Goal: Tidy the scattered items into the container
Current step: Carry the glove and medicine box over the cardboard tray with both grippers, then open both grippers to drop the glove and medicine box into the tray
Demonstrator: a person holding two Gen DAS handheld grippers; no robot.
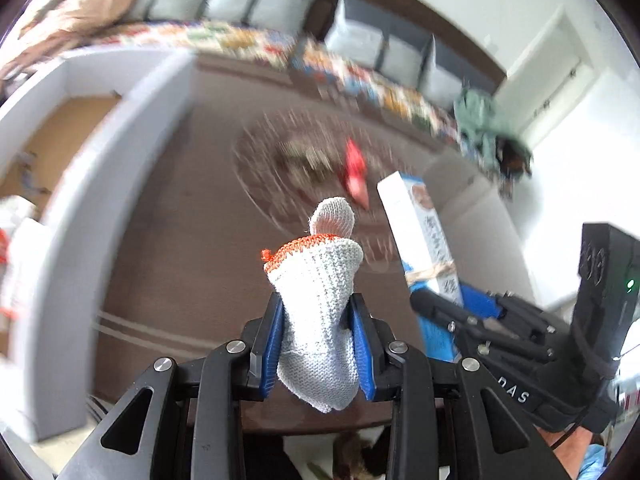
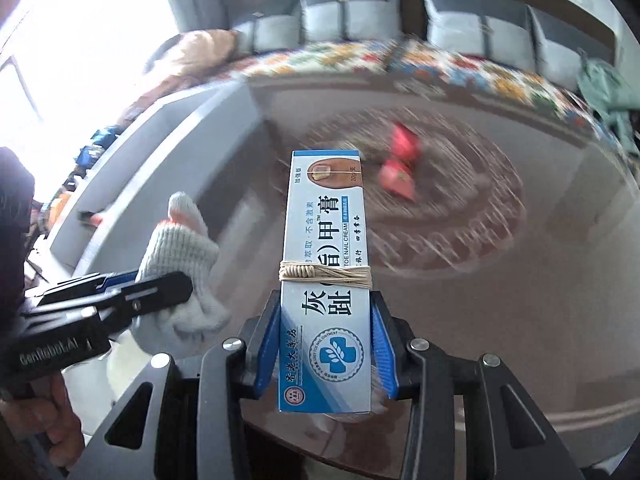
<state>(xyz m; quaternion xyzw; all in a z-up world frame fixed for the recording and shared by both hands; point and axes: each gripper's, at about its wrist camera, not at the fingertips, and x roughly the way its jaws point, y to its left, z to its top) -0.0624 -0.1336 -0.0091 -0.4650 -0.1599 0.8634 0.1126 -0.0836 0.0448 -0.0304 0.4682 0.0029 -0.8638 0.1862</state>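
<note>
Two hand-held grippers are each carrying an item above a brown table with a woven round mat. The left gripper (image 1: 318, 344) has its blue pads pressed against both sides of a white knitted glove with an orange cuff edge (image 1: 320, 300). It grips the glove's bunched body, so the soft fabric cannot slip, and the cuff and one finger stick up beyond the jaws.

The right gripper (image 2: 326, 344) is clamped on the lower part of a long blue and white cardboard nail-cream box (image 2: 326, 256), which has a beige rubber band (image 2: 326, 276) around its middle. The pads squeeze the narrow sides, so the box stands out stiffly along the fingers.

A white open-topped box with a tan floor (image 1: 60, 140) sits to the left of the table, probably the container. Red packets (image 2: 400, 164) lie on the round mat (image 2: 460, 208), blurred, apparently not yet tidied. A patterned sofa with grey cushions (image 2: 360, 12) runs behind.
</note>
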